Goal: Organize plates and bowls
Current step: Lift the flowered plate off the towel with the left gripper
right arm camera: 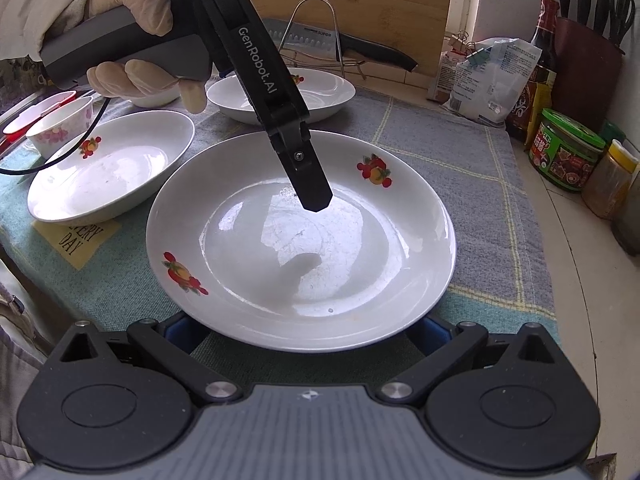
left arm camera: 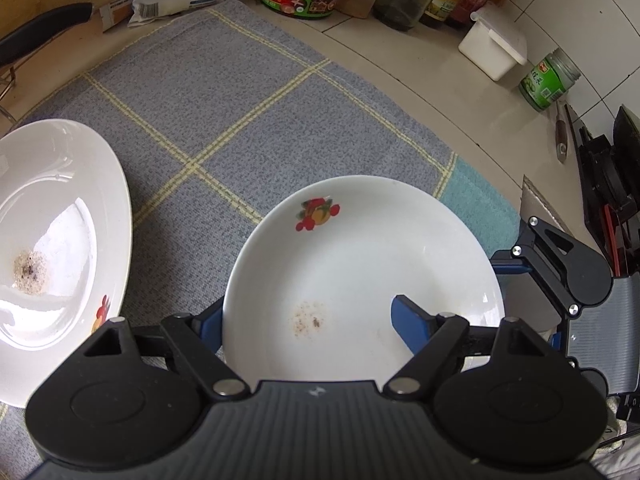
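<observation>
**Two grippers at one fruit-patterned plate**

The round white ceramic plate with red and yellow fruit prints (right arm camera: 416, 248) lies on the grey-blue checked cloth with yellow lines (right arm camera: 460, 152), in the middle of the counter. In the left wrist view we see a small patch of brown crumbs (left arm camera: 309, 316) in its hollow.

The left gripper (left arm camera: 310, 322), held by a gloved hand (right arm camera: 132, 36), points steeply down over this plate. Its fingers are apart and grip nothing. One blue pad (left arm camera: 410, 326) hangs above the inside of the plate and the other stands just outside the rim, partly hidden behind it. From the right wrist view the black finger casts a shadow on the glaze below, so it seems not to touch.

The right gripper (right arm camera: 308, 332) is at the near rim. Its fingers are spread wide and their tips go under the rim, so we cannot judge whether they touch the underside.

Around it, a second white plate with the same print (right arm camera: 108, 176) sits just beside on the left, and a black cable (right arm camera: 60, 160) crosses its rim. A third white plate (right arm camera: 320, 96) is behind, near a wire rack (right arm camera: 316, 28) with a knife. A small flowered bowl (right arm camera: 60, 124) stands at the far left. Along the right edge are a green-lidded jar (right arm camera: 564, 152), bottles and a plastic bag (right arm camera: 492, 84), all apart from the plates.
</observation>
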The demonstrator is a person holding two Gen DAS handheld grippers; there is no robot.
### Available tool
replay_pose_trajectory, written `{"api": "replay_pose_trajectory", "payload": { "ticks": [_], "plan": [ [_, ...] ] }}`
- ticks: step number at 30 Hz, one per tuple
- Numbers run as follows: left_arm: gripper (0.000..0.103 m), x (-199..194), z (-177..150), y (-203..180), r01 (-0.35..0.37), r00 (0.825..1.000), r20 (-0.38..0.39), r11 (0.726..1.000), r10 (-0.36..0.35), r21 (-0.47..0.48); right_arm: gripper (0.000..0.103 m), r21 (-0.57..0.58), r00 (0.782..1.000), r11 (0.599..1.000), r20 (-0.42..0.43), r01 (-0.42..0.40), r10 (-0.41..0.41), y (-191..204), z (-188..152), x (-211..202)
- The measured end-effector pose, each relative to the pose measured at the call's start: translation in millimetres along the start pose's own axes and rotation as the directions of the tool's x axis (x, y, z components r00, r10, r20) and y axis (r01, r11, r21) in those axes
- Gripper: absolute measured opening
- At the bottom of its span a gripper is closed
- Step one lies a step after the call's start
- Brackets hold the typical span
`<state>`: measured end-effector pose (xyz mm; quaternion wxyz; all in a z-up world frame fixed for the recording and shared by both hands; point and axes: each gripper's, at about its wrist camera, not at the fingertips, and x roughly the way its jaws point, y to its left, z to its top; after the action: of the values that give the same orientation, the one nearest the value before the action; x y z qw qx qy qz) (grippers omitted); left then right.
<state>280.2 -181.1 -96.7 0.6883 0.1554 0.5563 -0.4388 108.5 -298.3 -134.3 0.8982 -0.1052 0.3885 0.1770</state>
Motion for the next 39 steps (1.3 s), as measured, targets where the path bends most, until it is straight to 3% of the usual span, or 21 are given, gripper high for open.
{"api": "replay_pose_trajectory", "payload": {
  "ticks": [9, 25, 39],
  "plan": [
    [0.082, -7.0, 13.3, -0.6, 0.008, 0.999, 0.04, 1.0, -0.008, 0.001, 0.103, 0.003, 1.0, 1.0, 0.001, 0.021, -0.021, -8.9, 7.8, -0.8],
    [0.083, 6.4, 70.7, 4.9, 0.005, 0.99, 0.139, 1.0, -0.007, 0.015, 0.103, -0.016, 0.993, 0.993, 0.009, 0.118, -0.118, -53.5, 28.1, 16.2],
    [0.084, 33.3, 88.7, 3.7, -0.005, 0.988, 0.153, 1.0, 0.002, 0.022, 0.103, 0.012, 0.989, 0.989, -0.025, 0.145, -0.144, -74.8, 26.8, 33.5]
  ]
}}
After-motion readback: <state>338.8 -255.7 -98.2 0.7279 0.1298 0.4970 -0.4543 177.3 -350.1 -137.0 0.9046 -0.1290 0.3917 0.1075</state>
